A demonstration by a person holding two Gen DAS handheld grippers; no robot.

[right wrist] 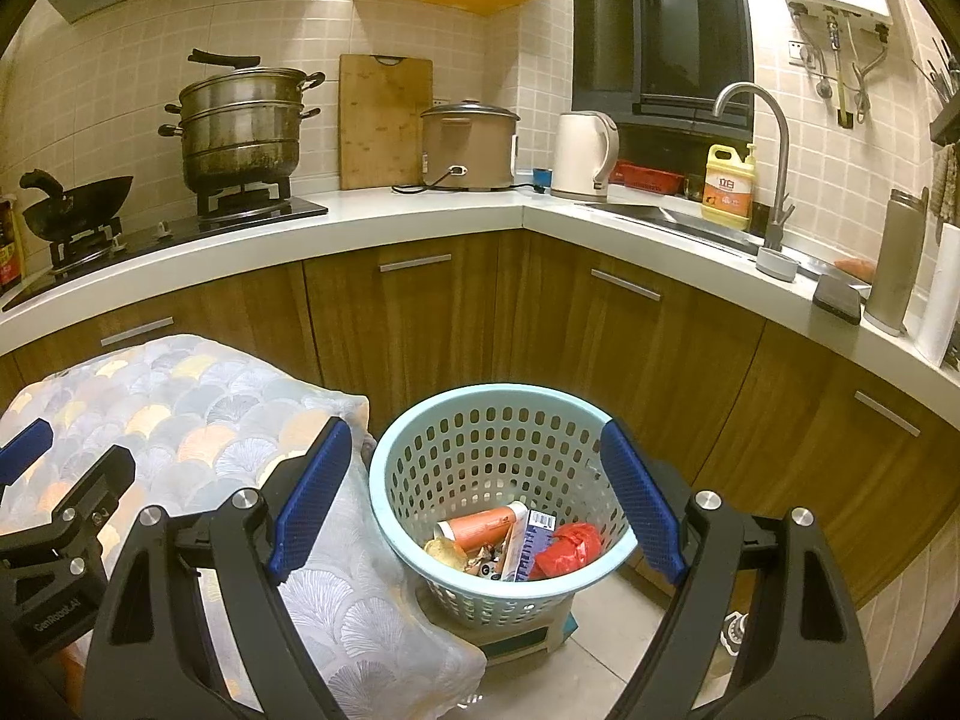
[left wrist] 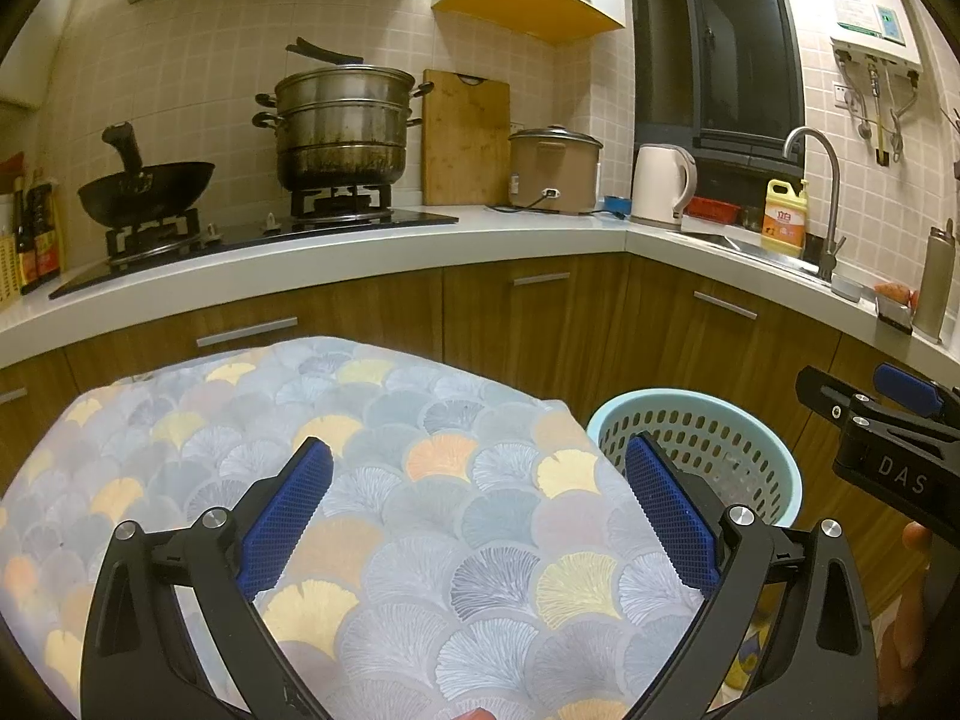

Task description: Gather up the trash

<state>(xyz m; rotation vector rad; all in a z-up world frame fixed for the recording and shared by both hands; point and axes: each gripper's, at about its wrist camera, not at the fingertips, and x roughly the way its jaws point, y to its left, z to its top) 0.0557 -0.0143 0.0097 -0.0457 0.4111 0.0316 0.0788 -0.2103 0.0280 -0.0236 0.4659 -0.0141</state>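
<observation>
Both tongs, left (left wrist: 477,492) and right (right wrist: 477,480), are gaping empty beside the basket (right wrist: 384,480) (trash (right wrist: 510,540) already inside), apparently finished dropping.

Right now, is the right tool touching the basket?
Apart. The right wrist view shows the right tool open and empty, hanging above the basket, whose rim and trash show unbroken between the fingers.
</observation>
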